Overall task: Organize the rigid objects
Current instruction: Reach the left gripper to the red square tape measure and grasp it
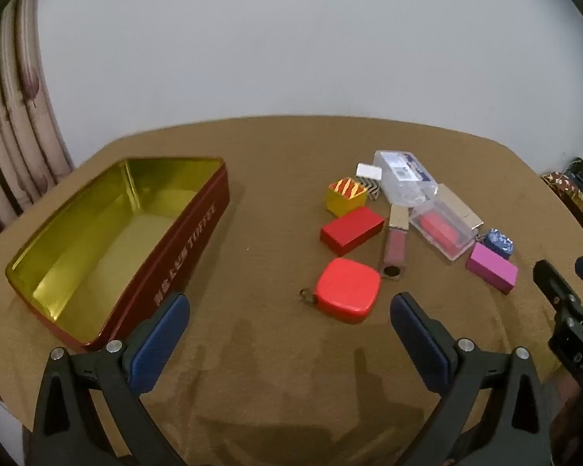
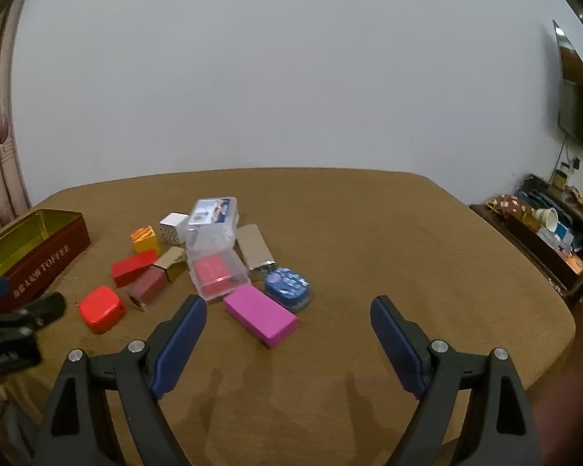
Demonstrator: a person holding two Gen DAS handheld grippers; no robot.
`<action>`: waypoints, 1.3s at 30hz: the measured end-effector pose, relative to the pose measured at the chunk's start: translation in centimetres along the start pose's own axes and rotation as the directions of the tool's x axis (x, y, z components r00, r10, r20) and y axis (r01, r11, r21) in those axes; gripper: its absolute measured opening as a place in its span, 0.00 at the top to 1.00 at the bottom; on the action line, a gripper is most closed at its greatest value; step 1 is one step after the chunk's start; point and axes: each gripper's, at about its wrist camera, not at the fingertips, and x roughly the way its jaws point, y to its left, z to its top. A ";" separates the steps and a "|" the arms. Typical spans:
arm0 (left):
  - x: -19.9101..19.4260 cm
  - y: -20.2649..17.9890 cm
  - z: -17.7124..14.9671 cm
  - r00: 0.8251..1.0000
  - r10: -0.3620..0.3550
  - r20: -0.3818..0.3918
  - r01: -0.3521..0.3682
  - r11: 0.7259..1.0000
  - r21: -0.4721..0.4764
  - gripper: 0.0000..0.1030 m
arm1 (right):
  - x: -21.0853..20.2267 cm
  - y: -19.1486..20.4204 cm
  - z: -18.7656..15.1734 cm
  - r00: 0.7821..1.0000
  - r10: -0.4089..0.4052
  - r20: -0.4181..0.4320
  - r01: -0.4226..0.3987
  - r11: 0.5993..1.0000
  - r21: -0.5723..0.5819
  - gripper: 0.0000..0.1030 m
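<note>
An open red toffee tin (image 1: 182,233) with a gold inside lies at the left; it also shows in the right wrist view (image 2: 39,260). Several small rigid items lie in a heap: a red rounded case (image 1: 348,289) (image 2: 101,308), a red box (image 1: 351,229), a yellow box (image 1: 346,196), a lipstick tube (image 1: 395,240), clear plastic boxes (image 1: 406,176), a magenta box (image 2: 260,316) and a blue patterned tin (image 2: 287,283). My left gripper (image 1: 289,310) is open and empty, just short of the red case. My right gripper (image 2: 287,312) is open and empty, with the magenta box between its fingertips' line.
The brown table (image 2: 408,252) ends at a rounded edge on the right. A dark side shelf (image 2: 544,240) with clutter stands beyond it. A curtain (image 1: 15,116) hangs at the left. A white wall is behind.
</note>
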 end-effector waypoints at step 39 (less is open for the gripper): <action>7.1 -2.3 2.5 0.993 -0.047 -0.112 0.076 0.957 0.279 0.09 | 3.8 -5.4 -1.7 0.996 -0.030 -0.088 0.038 0.995 0.096 0.14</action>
